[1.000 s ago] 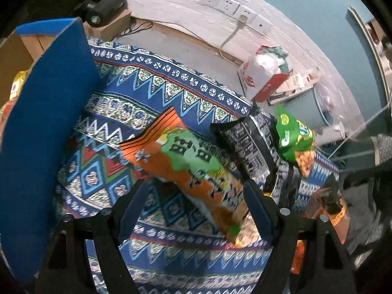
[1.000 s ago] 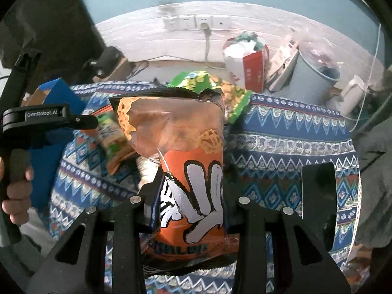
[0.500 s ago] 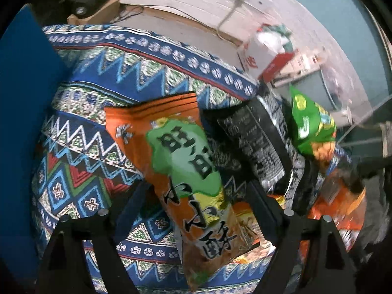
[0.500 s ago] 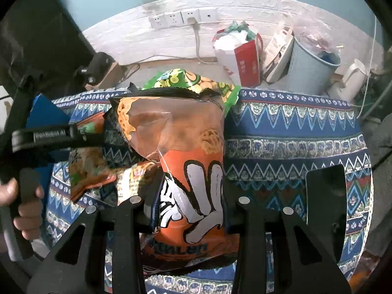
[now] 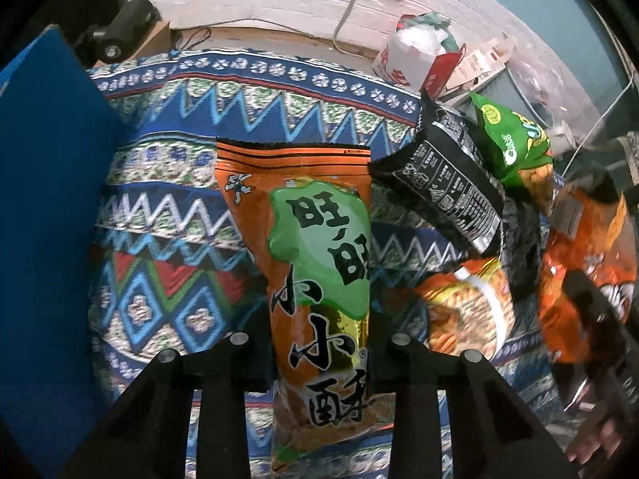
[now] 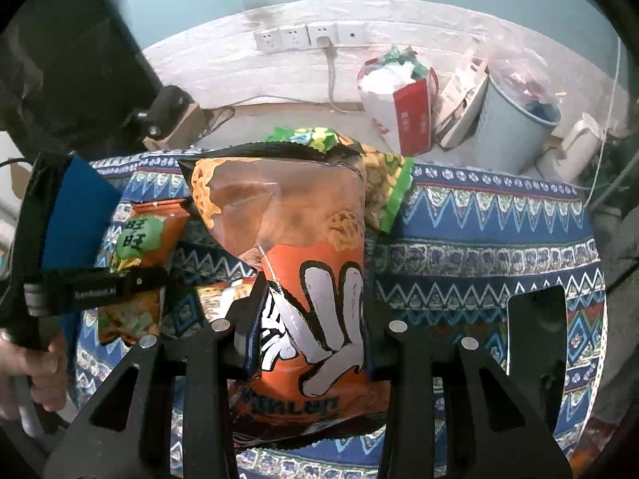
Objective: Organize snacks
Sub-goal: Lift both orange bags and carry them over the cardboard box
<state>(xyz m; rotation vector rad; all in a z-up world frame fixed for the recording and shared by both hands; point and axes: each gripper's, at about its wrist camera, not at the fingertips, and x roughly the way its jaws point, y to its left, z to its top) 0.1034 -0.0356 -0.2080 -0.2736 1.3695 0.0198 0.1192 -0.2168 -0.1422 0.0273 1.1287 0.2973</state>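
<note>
My left gripper [image 5: 319,359] is shut on the lower part of an orange and green snack bag [image 5: 315,247], which lies lengthwise on the patterned cloth [image 5: 171,207]. To its right are a black bag [image 5: 443,179], a green bag [image 5: 511,147] and a noodle pack [image 5: 467,311]. My right gripper [image 6: 311,339] is shut on an orange bag with a white hand print [image 6: 287,219], held upright above the cloth. That view also has the orange and green bag [image 6: 139,239] at the left, under the left gripper's body, and a hand [image 6: 36,367] on its handle.
A blue box wall [image 5: 44,239] stands along the left edge of the cloth. Beyond the table are a white and red paper bag [image 6: 399,107], a grey bin [image 6: 515,127], a white kettle [image 6: 571,147] and wall sockets [image 6: 307,36].
The left gripper sank, rolled and closed its fingers onto the orange and green bag, which now runs straight between them. The right gripper keeps its grip on the hand-print bag.
</note>
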